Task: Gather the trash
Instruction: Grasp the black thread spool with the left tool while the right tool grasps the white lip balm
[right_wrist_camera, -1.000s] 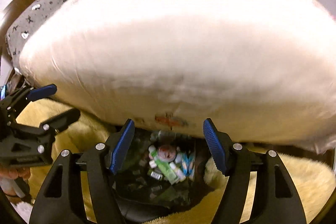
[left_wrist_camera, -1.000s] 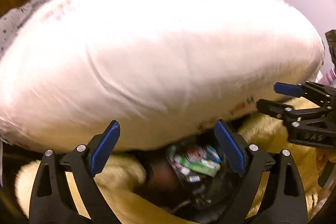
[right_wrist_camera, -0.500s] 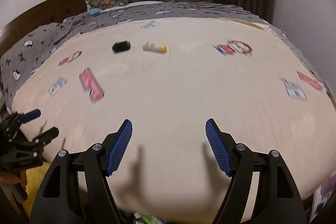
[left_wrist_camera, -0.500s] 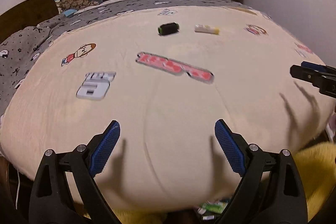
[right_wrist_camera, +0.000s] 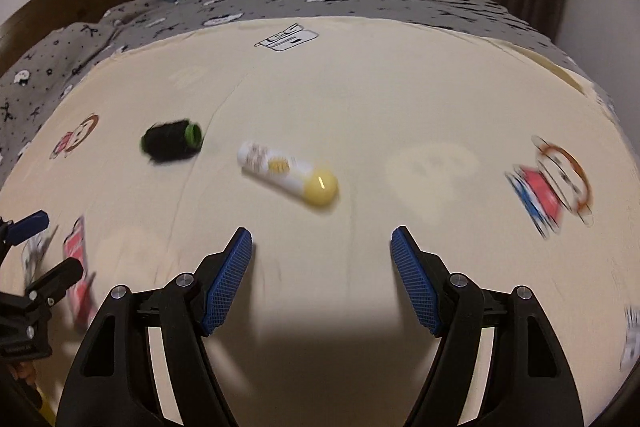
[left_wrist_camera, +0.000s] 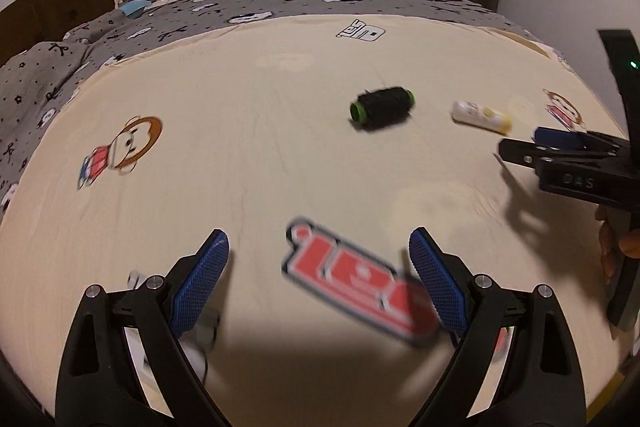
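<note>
Both tongs apart, empty. Right gripper (right_wrist_camera: 322,277) jaws just widened, nothing between; left gripper (left_wrist_camera: 318,281) hovers wide. White tube with yellow cap (right_wrist_camera: 288,173) lies flat mid cream sheet (right_wrist_camera: 380,99), just ahead of right gripper; black spool with green ends (right_wrist_camera: 171,141) near it, apart. Tube likely light, rigid, smooth, rolls easily: pinch across mid-body. Spool light, stiff; grip across wound middle.

My left gripper's (left_wrist_camera: 316,279) arms run off the bottom edge. The red sticker (left_wrist_camera: 360,283) between the pads is smeared past reading (so is the white tube's (right_wrist_camera: 288,173) label). My other gripper (left_wrist_camera: 560,155) is cut off at right.
</note>
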